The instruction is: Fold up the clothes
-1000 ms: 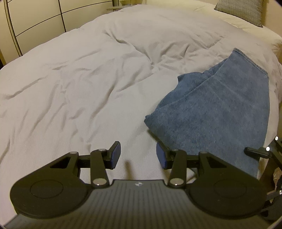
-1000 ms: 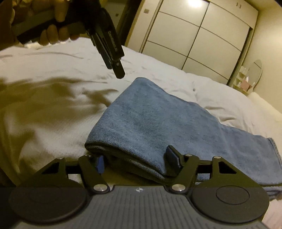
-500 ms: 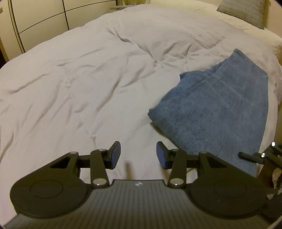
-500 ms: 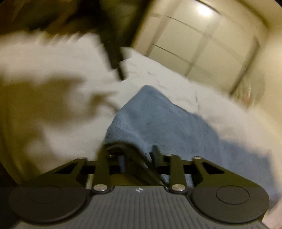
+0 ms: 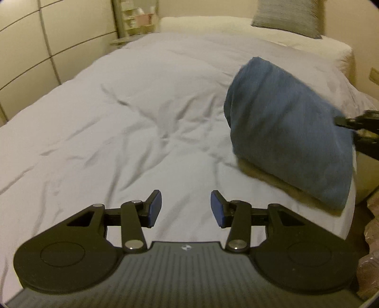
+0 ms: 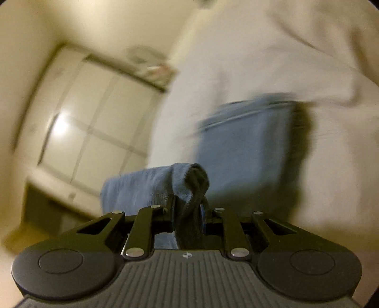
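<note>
1. The blue cloth (image 5: pixel 289 132) is a thick, napped fabric, matt and slightly fuzzy, with a stitched hem at one end (image 6: pixel 246 111).
2. The bed cover (image 5: pixel 132 123) is soft, matt, pale woven cloth, creased all over.
3. The left gripper (image 5: pixel 186 208) has matt black plastic arms, shiny round metal pins and blue pads (image 5: pixel 155 208) that look rubbery.
4. Its body carries a ribbed, grey, matt panel.
5. The right gripper (image 6: pixel 189 210) shows the same black plastic and bright metal pins.
6. The wardrobe doors (image 6: pixel 94 123) seem smooth and glossy, catching a light, though the view is blurred.
7. The pillow (image 5: pixel 286 21) is coarse grey woven cloth.
</note>
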Available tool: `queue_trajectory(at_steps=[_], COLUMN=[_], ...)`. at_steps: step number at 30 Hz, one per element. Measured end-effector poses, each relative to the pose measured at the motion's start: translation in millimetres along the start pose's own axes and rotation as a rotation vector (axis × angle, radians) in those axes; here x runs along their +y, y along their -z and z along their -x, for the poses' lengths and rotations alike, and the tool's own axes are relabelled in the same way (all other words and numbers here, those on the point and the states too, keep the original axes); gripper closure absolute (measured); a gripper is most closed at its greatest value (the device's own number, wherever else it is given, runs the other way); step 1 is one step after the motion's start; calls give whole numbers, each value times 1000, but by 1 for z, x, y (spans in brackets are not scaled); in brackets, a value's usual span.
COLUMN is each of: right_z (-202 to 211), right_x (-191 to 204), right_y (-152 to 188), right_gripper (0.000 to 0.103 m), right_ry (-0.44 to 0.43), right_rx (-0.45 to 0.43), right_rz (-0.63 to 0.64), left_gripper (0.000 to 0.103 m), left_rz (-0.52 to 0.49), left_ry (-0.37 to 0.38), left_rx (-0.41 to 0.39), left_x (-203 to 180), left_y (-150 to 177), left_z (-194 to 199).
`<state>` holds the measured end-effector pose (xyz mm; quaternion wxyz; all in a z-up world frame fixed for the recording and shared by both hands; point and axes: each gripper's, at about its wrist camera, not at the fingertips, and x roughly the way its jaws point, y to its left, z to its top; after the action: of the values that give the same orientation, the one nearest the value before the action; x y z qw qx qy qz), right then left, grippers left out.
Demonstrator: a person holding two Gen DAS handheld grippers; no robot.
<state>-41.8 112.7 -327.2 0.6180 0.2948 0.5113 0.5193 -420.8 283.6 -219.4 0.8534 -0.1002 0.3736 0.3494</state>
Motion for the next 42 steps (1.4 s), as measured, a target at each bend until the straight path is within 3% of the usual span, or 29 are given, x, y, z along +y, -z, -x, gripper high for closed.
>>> queue_trajectory(at_steps=[3, 5, 6, 7, 12, 14, 16, 17, 19, 21, 27, 28, 29, 30, 31, 34, 36, 38, 42], right_z=[-19, -26, -30, -31, 2, 17, 3, -4, -3, 5, 3, 4, 8, 15, 24, 42, 43, 26, -2], right_x=[-23, -21, -18, -13, 45, 52, 32, 12, -17, -14, -7, -3, 2, 8, 16, 35, 46, 51, 33], right_y=[-10, -10, -10, -11, -22, -30, -40, -46, -52, -51, -46, -46, -45, -45, -41, -30, -22, -14, -11], right_gripper=[61, 56, 59, 80, 85, 86, 85, 86, 87, 87, 87, 81, 60, 47, 41, 43, 55, 67, 68], right_ry=[-39, -56, -59, -58, -49, 8, 174, 207, 138, 101, 241, 259, 293, 337, 373, 394, 401, 411, 479], right_rx=[58, 65, 65, 56, -118, -181, -123, -87, -79, -108, -114, -118, -130, -161, -207, -285, -308, -280, -192], right_rz=[-85, -42, -11, 26, 367, 432, 402, 325, 179, 178, 232, 253, 281, 319, 370, 509, 606, 706, 797], left_gripper=[62, 62, 62, 62, 61, 62, 62, 62, 62, 62, 62, 62, 61, 62, 62, 61, 61, 62, 61], left_rz=[5, 20, 24, 25, 2, -6, -18, -26, -41, -59, -68, -68, -69, -70, -72, -74, -75, -74, -71], left_ry=[12, 18, 21, 21, 40, 50, 66, 75, 92, 114, 118, 115, 111, 107, 104, 106, 102, 101, 103], left_rx=[26, 48, 57, 66, 63, 59, 58, 59, 62, 56, 45, 42, 42, 41, 40, 38, 43, 45, 50], left_x=[-10, -14, -17, -21, -43, -51, -62, -68, -80, -90, -102, -102, -101, -101, -101, -103, -105, -108, -109], left_y=[-8, -12, -14, -16, -27, -34, -41, -44, -49, -54, -64, -65, -66, -67, -68, -69, -70, -71, -73], left_z=[-27, -44, -50, -57, -72, -78, -88, -94, -104, -111, -128, -130, -131, -132, -132, -132, -136, -141, -149])
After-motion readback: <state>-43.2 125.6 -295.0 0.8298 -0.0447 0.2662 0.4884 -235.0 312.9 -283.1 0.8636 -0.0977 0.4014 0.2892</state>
